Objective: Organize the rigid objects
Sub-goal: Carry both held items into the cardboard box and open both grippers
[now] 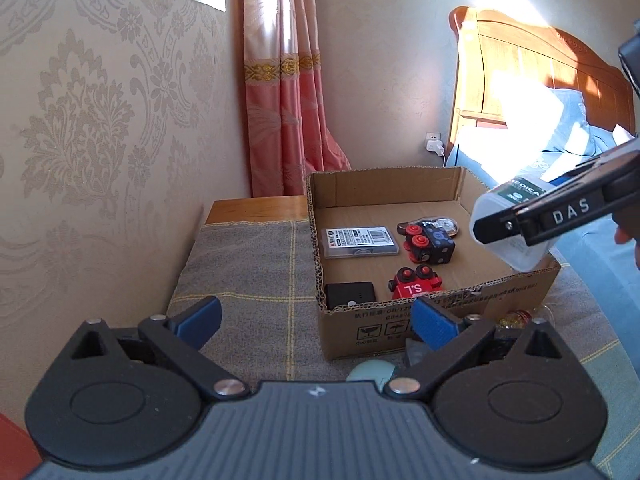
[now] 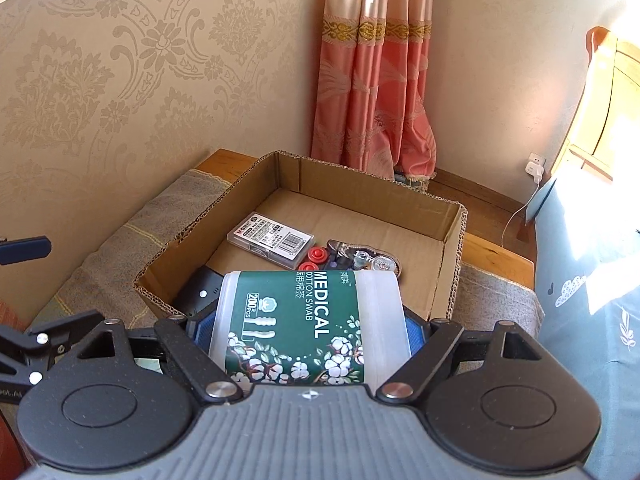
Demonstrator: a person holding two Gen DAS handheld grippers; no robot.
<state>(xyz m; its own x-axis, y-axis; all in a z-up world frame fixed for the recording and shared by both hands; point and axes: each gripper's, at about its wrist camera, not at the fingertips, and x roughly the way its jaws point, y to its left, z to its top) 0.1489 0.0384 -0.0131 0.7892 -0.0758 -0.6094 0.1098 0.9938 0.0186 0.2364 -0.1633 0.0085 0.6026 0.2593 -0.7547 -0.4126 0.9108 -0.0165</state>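
An open cardboard box (image 1: 436, 316) stands on a grey checked cloth (image 1: 248, 280). Inside lie a clear labelled case (image 1: 360, 242), a black and red toy wagon (image 1: 430, 242), a red toy wagon (image 1: 416, 284) and a small black box (image 1: 350, 296). My left gripper (image 1: 318, 320) is open and empty, in front of the box's near left corner. My right gripper (image 2: 308, 330) is shut on a translucent tub of medical cotton swabs (image 2: 308, 320), held above the box's near edge (image 2: 160, 300). From the left wrist view the tub (image 1: 516, 248) hangs over the box's right wall.
A patterned wall runs along the left, with a pink curtain (image 1: 288, 112) behind the box. A bed with blue bedding (image 1: 580, 136) borders the right. A pale teal round object (image 1: 370, 372) and an amber beaded item (image 1: 516, 316) lie on the cloth in front of the box.
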